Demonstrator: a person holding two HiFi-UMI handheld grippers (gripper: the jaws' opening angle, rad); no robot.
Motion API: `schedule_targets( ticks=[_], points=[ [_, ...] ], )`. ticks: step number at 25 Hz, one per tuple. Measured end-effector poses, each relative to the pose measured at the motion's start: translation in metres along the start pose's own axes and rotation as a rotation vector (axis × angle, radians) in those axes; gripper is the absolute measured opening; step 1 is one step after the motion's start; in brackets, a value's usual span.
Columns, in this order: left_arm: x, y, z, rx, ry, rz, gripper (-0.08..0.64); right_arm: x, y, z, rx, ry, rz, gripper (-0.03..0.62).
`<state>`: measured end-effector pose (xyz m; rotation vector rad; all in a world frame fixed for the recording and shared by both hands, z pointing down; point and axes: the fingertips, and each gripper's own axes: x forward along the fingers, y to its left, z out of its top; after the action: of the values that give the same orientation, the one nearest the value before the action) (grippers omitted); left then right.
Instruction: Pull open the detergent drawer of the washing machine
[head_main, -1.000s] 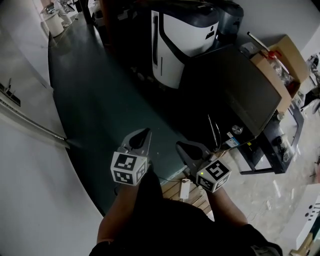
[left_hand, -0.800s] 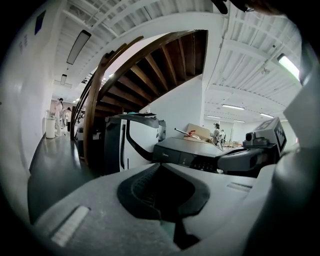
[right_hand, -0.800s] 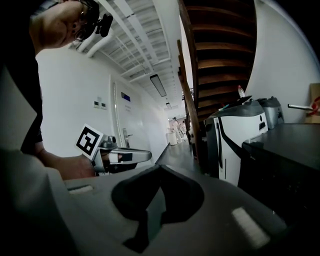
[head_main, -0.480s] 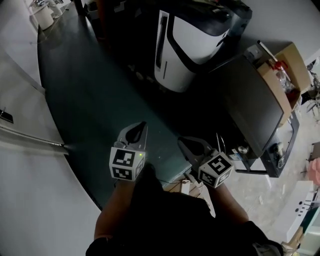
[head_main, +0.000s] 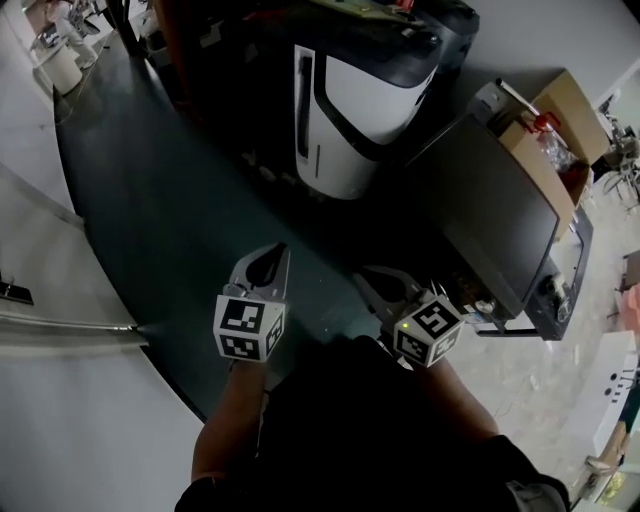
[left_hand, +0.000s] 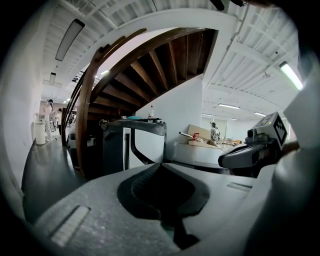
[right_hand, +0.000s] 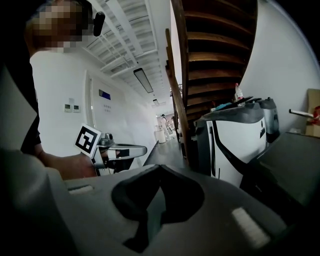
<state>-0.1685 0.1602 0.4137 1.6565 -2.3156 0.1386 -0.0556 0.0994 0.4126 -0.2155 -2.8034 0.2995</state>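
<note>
Both tools have travelled forward with the person along the dark floor (head_main: 180, 200), and the wooden slats that showed under the right tool a second ago are gone from the head view. The white-and-black machine (head_main: 350, 110) has shifted slightly in that view.

Two bare forearms reach out side by side from the bottom of the head view, each hand carrying one tool at about the same height and angled a little downward. The left tool (head_main: 280, 250) points ahead over the floor. The right tool (head_main: 366, 276) points ahead and slightly leftward, well apart from its twin. Each gripper view shows its jaws closed tip to tip, with nothing between them. There are two marker cubes, one at the rear of each tool: left (head_main: 248, 328) and right (head_main: 428, 333).

One wooden staircase (left_hand: 150, 60) curves overhead, and the single white-and-black machine stands beneath it. To the right of that machine sits one dark, flat-topped cabinet, apparently the washing machine (head_main: 490, 215), ahead and to the right of the right tool and not touched by either. Its detergent drawer cannot be made out from here. One open cardboard box (head_main: 545, 135) stands just beyond the cabinet.
</note>
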Motion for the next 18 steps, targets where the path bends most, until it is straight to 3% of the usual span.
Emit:
schedule_targets(
  ticks=[7, 18],
  points=[
    [0.048, -0.006, 0.01, -0.009, 0.027, -0.079, 0.011, -0.008, -0.04, -0.008, 0.036, 0.031, -0.068, 0.003],
    [0.163, -0.042, 0.029, 0.043, 0.113, -0.22, 0.011, -0.024, -0.176, 0.006, 0.138, -0.03, -0.221, 0.003]
  ],
)
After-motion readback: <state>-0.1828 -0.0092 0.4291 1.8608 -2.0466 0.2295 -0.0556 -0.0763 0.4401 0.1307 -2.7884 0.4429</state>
